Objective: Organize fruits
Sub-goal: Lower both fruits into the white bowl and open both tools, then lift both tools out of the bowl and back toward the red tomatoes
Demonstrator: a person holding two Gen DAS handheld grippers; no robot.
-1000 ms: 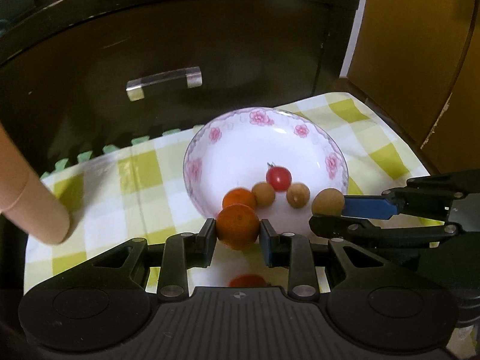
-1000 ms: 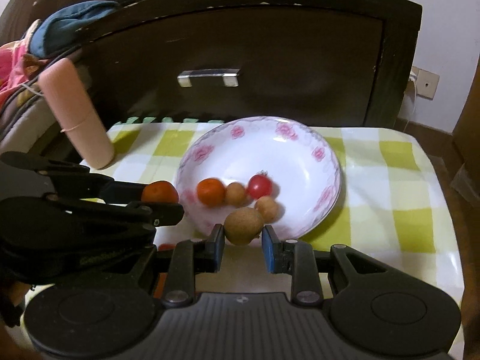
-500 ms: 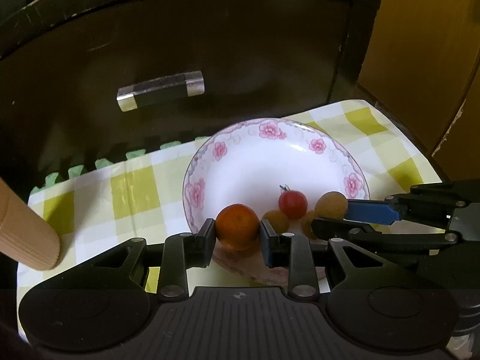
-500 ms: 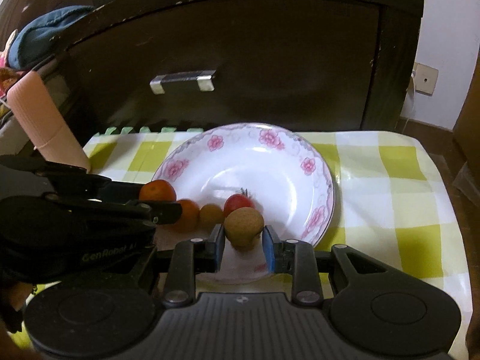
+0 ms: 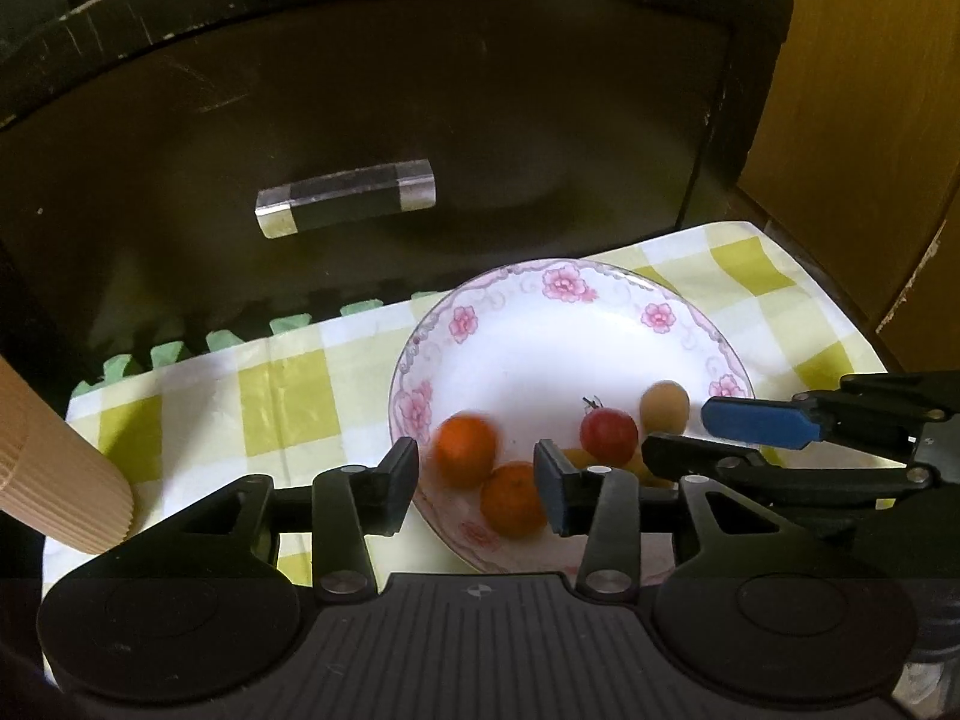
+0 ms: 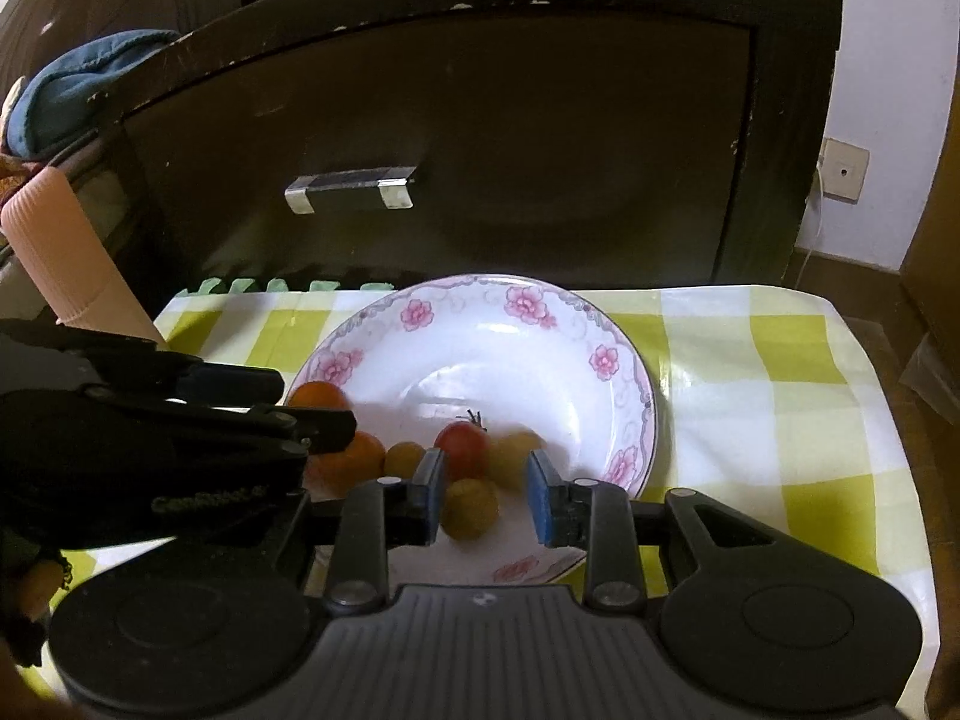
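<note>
Left wrist view shows the left claw (image 5: 475, 486) parted, its jaws having just opened; the orange (image 5: 465, 447) it held a second ago now lies free in the plate (image 5: 570, 294), blurred, beside a second orange (image 5: 512, 498). Right claw (image 6: 485, 495) has likewise just spread, its brown fruit (image 6: 471, 507) loose between the jaws. Further in sit a cherry tomato (image 6: 461, 449) and other small fruits. Gathering looks nearly done. Beyond, the checked worktop (image 6: 750, 396) carries a ribbed cup (image 5: 54, 474).

far: dark cabinet (image 6: 480, 138) blocks | left: ribbed tube (image 6: 66, 258) stands near plate (image 6: 540, 324) | right: checked bench cloth (image 6: 780, 396) bare, free passage
</note>
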